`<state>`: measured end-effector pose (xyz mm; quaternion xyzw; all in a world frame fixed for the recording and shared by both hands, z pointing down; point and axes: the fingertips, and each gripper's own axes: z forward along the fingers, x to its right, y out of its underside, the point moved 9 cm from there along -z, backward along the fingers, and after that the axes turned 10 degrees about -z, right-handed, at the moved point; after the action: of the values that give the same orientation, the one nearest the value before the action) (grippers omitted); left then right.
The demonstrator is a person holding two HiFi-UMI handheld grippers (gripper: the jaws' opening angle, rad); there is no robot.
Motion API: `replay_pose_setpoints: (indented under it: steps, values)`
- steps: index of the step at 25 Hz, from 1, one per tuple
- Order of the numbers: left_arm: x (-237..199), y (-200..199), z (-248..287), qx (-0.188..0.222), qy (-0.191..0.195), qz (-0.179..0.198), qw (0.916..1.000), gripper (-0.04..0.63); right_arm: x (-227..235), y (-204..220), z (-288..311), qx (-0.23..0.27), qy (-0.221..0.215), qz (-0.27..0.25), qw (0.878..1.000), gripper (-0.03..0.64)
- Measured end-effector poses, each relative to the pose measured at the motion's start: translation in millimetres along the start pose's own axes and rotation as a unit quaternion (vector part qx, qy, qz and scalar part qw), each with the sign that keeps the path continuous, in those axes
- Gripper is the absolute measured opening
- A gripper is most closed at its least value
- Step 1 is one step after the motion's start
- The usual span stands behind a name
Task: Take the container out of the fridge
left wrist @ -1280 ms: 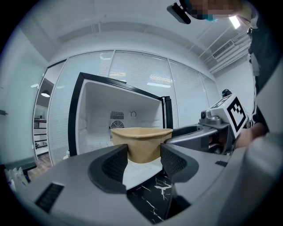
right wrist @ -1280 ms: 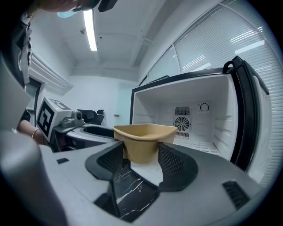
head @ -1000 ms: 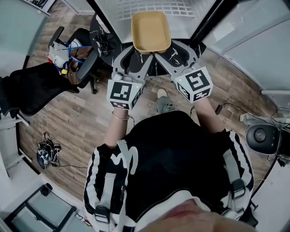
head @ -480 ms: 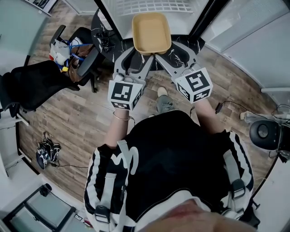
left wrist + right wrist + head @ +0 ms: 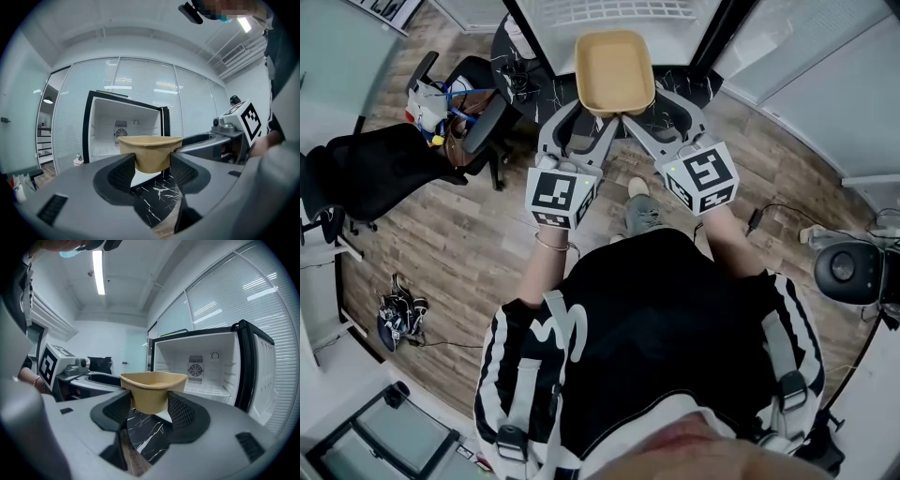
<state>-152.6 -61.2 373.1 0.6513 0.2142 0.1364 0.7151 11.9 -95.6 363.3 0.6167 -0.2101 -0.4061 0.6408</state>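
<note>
A tan, empty rectangular container [image 5: 614, 71] is held in the air in front of the open fridge [image 5: 614, 11], over a black marble slab [image 5: 666, 89]. My left gripper [image 5: 598, 111] is shut on its near left corner, and my right gripper [image 5: 628, 111] is shut on its near right corner. In the left gripper view the container [image 5: 150, 152] sits between the jaws with the white fridge interior [image 5: 123, 131] behind it. The right gripper view shows the container [image 5: 152, 390] clamped likewise, with the empty fridge [image 5: 201, 369] to the right.
A black office chair [image 5: 375, 173] and a second chair with a bag [image 5: 450, 108] stand on the wooden floor at left. Glass walls with blinds [image 5: 825, 66] flank the fridge. A round black device [image 5: 844, 272] and cables lie at right. The black fridge door edge [image 5: 251, 369] stands open.
Both grippers and the container have drifted slightly right and back from the fridge; the fridge shelf shows less at the top edge of the head view.
</note>
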Motion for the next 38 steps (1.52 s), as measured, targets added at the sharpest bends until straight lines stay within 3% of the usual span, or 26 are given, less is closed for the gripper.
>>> replay_pose_setpoints:
  steps: [26, 33, 38]
  values:
    - [5.6, 4.7, -15.9, -0.016, 0.006, -0.003, 0.9999, 0.238, -15.5, -0.9, -9.9, 0.000, 0.009, 0.006, 1.000, 0.253]
    - [6.1, 1.4, -15.7, 0.010, 0.008, 0.007, 0.9999, 0.238, -16.6, -1.3, -10.6, 0.005, 0.009, 0.006, 1.000, 0.253]
    - [8.7, 2.2, -18.8, -0.007, 0.005, 0.002, 1.0000, 0.237, -17.9, -2.2, -12.7, 0.002, 0.009, 0.007, 1.000, 0.253]
